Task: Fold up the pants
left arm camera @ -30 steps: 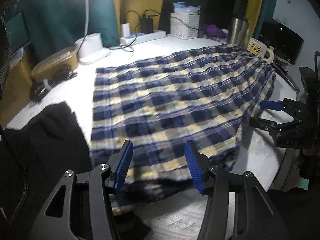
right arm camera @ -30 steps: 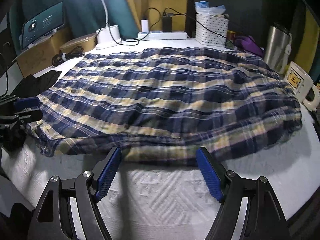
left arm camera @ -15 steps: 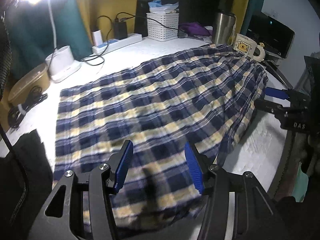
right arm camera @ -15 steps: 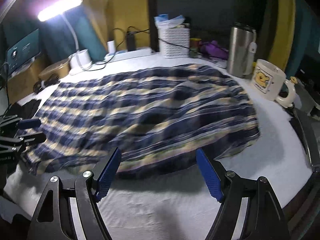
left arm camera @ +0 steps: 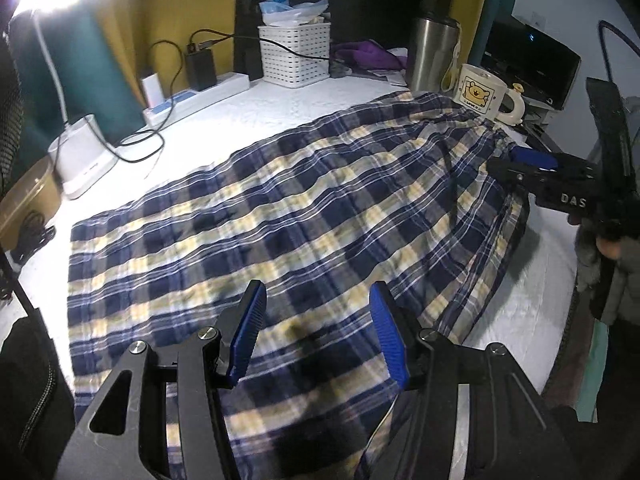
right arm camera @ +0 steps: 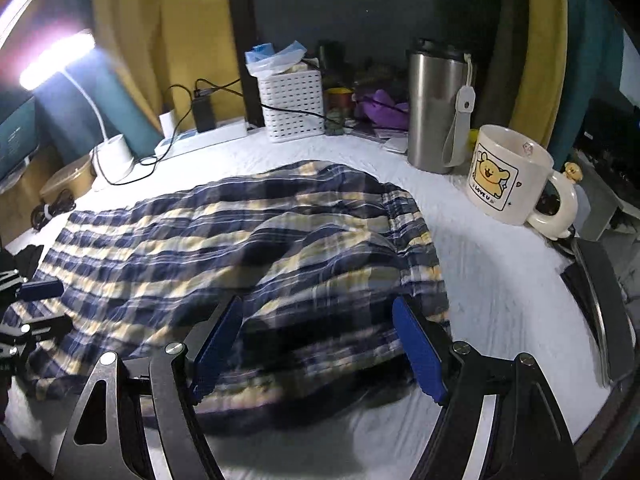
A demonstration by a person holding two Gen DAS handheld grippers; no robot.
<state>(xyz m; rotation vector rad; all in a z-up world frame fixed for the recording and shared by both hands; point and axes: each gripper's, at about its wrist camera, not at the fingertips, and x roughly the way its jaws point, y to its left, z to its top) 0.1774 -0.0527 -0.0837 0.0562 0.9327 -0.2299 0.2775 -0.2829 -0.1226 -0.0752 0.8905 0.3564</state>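
Observation:
Blue and yellow plaid pants lie spread flat across the white table; they also show in the right wrist view. My left gripper is open and empty, held over the near edge of the pants at the leg end. My right gripper is open and empty, held over the near edge at the waistband end. The right gripper also shows at the right of the left wrist view, and the left gripper shows at the left edge of the right wrist view.
A cartoon bear mug and a steel tumbler stand close to the waistband. A white basket, power strip with cables, and lamp base line the back. Black cloth lies at the near left.
Both grippers have moved forward and in over the near edge of the pants; both views have swung right. Both jaws stay open. The pants lie as before.

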